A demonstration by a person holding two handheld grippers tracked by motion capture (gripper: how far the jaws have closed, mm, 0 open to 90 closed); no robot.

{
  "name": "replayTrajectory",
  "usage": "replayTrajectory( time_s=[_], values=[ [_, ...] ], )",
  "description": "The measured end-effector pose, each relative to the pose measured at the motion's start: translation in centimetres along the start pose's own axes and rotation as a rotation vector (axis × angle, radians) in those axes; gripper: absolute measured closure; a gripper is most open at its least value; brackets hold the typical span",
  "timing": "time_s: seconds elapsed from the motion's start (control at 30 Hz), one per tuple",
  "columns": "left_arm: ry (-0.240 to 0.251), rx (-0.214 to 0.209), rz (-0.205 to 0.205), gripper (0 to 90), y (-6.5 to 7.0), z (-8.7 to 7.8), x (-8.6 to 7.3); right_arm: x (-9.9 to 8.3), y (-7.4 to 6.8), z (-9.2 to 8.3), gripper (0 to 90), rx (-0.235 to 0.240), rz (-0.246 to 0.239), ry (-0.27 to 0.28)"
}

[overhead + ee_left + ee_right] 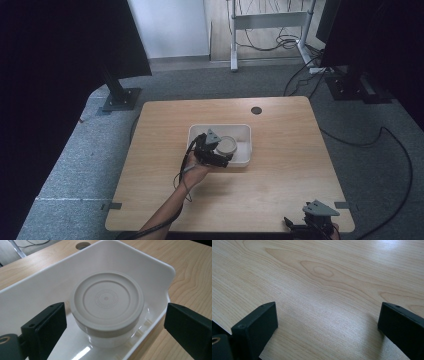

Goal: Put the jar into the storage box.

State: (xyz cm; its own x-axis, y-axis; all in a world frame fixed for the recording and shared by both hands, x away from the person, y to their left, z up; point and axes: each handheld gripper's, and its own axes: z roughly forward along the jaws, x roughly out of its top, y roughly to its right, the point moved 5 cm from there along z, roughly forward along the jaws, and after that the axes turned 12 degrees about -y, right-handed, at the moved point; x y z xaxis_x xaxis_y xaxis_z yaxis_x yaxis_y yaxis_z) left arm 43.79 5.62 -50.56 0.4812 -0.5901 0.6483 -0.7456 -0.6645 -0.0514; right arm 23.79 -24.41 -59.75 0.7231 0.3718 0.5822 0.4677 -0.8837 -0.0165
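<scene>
A round white jar with a cream lid (107,301) stands inside a white plastic tray (140,262); from above the jar (227,145) sits in the tray (242,131) near the table's middle. My left gripper (216,156) hovers at the tray's near left side, open, its jaws spread wide on either side of the jar without touching it. In the left gripper view, one fingertip (47,325) is inside the tray and the other is outside its wall. My right gripper (310,225) rests at the table's near right edge, open over bare wood (324,290).
The wooden table (280,175) has a round cable hole (256,110) at the back. Around it is grey carpet with cables (390,145), a black stand base (121,98) at the left, dark equipment at the right, and a white frame behind.
</scene>
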Motion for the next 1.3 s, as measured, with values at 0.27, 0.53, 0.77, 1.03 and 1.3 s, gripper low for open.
replayTrajectory(
  time_s=[0.27,0.53,0.77,1.03,1.3],
  values=[
    [0.021,-0.001,0.001,4.4,0.0,-1.0,-0.4,0.0,0.0,0.0,2.2,0.000,0.000,-0.001],
    [0.034,-0.012,0.005,4.5,0.1,-2.2,-1.2,0.0,0.0,0.0,2.2,-0.001,0.000,-0.001],
    [0.046,-0.030,0.007,4.5,0.3,-3.1,-2.2,0.0,0.0,0.0,2.2,-0.002,0.001,-0.002],
    [0.057,-0.042,0.019,4.6,0.5,-4.1,-3.2,0.0,0.0,0.0,2.2,-0.002,0.001,-0.002],
    [0.061,-0.046,0.024,4.7,0.6,-4.7,-4.2,0.0,0.0,0.0,2.2,-0.002,0.002,-0.002]
  ],
)
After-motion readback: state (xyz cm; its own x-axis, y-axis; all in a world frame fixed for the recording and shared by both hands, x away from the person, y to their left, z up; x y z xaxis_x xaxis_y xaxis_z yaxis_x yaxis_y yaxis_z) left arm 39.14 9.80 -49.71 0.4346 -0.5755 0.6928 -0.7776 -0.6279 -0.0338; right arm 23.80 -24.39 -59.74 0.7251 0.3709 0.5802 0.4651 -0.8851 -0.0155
